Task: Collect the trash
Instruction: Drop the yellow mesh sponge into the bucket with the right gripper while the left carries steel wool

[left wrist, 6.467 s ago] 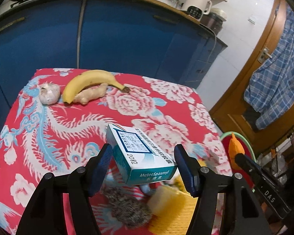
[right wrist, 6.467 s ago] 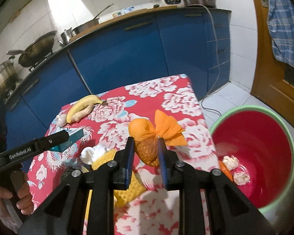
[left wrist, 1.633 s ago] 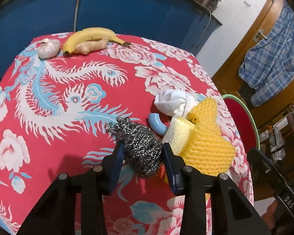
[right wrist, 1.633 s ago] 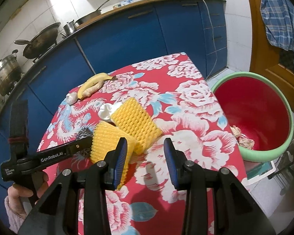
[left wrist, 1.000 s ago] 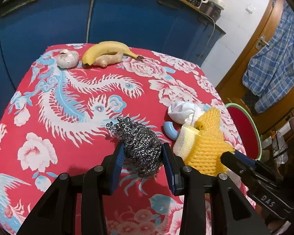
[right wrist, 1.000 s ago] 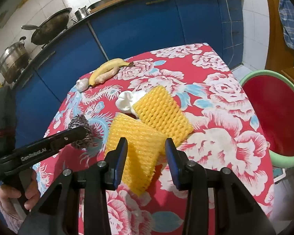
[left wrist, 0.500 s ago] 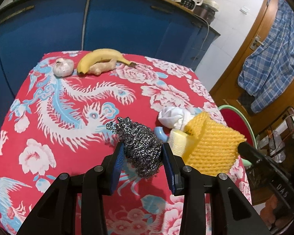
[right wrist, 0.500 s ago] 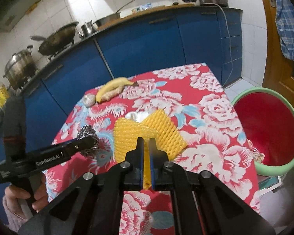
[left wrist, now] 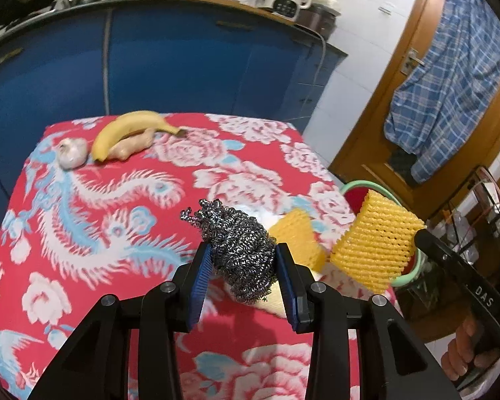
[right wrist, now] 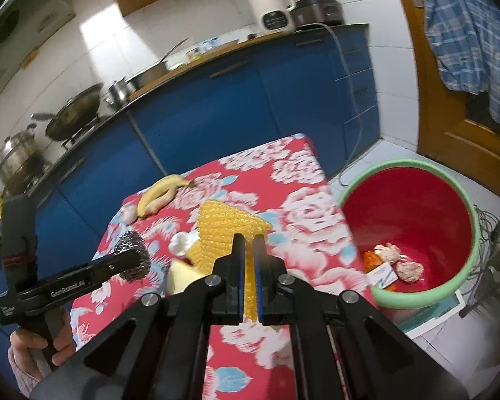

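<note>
My left gripper (left wrist: 243, 260) is shut on a grey steel-wool scourer (left wrist: 238, 246), held above the red flowered tablecloth (left wrist: 83, 206). In the right wrist view the scourer (right wrist: 131, 258) shows at the left. My right gripper (right wrist: 249, 243) is shut on a yellow foam net (right wrist: 230, 226), lifted off the table. The left wrist view shows this net (left wrist: 376, 243) hanging at the table's right edge, near the red bin with a green rim (right wrist: 413, 213). A second yellow foam net (left wrist: 298, 236) lies on the cloth behind the scourer.
A banana (left wrist: 130, 126), ginger (left wrist: 133, 145) and garlic (left wrist: 71, 155) lie at the table's far side. White crumpled paper (right wrist: 181, 243) and a pale sponge (right wrist: 180, 276) sit by the nets. The bin holds some trash (right wrist: 396, 263). Blue cabinets (left wrist: 183, 66) stand behind.
The right gripper shut on a yellow foam net and lifted it off the table toward the bin side. The left gripper rose with the scourer still in it.
</note>
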`<state>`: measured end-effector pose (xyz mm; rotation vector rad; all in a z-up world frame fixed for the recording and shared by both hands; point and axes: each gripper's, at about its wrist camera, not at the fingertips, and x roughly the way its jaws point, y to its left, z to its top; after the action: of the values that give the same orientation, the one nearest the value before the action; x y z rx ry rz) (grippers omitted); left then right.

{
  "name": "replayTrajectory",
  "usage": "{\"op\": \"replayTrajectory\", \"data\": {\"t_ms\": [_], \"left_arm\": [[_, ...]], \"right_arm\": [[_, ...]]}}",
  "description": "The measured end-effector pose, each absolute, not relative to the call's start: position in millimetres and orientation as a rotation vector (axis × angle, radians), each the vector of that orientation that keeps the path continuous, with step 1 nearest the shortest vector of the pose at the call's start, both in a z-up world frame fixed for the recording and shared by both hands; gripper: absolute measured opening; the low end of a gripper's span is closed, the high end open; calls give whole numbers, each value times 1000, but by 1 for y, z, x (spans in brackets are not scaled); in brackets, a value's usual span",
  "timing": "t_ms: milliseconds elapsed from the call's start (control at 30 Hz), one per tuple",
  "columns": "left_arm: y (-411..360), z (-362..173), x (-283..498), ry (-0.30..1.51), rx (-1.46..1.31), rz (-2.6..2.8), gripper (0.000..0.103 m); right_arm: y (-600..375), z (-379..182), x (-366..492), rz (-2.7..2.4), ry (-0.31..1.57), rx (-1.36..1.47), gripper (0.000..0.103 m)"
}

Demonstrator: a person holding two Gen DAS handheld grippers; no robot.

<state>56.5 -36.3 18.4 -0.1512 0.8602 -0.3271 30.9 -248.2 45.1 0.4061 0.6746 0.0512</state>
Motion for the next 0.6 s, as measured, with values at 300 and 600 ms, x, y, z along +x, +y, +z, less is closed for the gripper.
{"op": "replayTrajectory", "data": {"t_ms": [300, 600], "left_arm": [[-82, 31, 63, 837, -104, -407, 40], [-124, 30, 72, 844, -78, -464, 40]], "right_arm": [[-293, 48, 20, -83, 633, 416, 7], [-339, 35, 14, -220, 638, 431, 7]]}}
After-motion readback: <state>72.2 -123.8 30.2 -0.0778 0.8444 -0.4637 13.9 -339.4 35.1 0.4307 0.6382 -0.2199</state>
